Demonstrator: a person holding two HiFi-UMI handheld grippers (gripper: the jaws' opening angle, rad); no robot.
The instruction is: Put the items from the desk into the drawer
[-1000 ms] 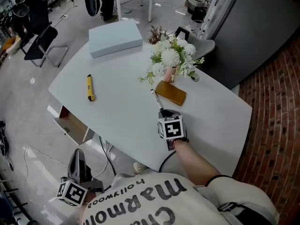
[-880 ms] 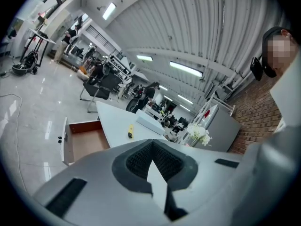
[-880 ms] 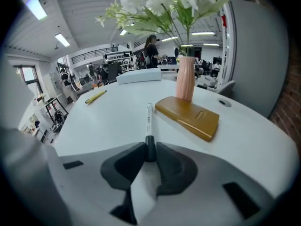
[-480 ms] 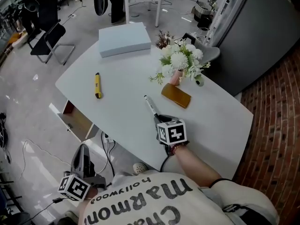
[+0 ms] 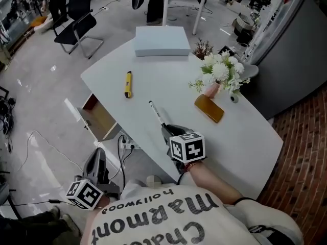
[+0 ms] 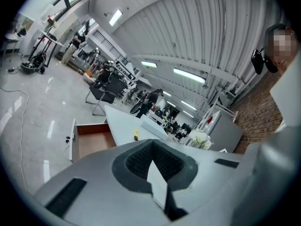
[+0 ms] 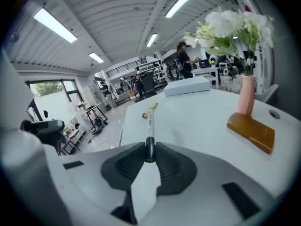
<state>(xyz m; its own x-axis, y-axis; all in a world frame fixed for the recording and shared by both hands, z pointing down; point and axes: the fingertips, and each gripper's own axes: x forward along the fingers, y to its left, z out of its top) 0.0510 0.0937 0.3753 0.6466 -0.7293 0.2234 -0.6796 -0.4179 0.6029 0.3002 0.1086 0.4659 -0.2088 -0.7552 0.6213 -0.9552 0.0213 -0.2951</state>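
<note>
right gripper (image 7: 149, 158) pinches the marker (image 7: 150, 124) by its end, barrel ahead; drawer (image 5: 100, 120) lies leftward near the closed, empty left gripper (image 6: 153, 163)

Looks like a big open lab or workshop space: ribbed metal ceiling (image 7: 117, 13) with strip lights (image 6: 190, 75), polished concrete floor (image 5: 36, 111), office chairs (image 5: 76, 27), and equipment-crowded benches (image 6: 164, 117) behind.

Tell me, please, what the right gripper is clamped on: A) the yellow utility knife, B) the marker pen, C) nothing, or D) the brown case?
B: the right gripper's jaws are shut on the marker pen's dark end, while the yellow utility knife and brown case lie untouched on the desk.
</note>
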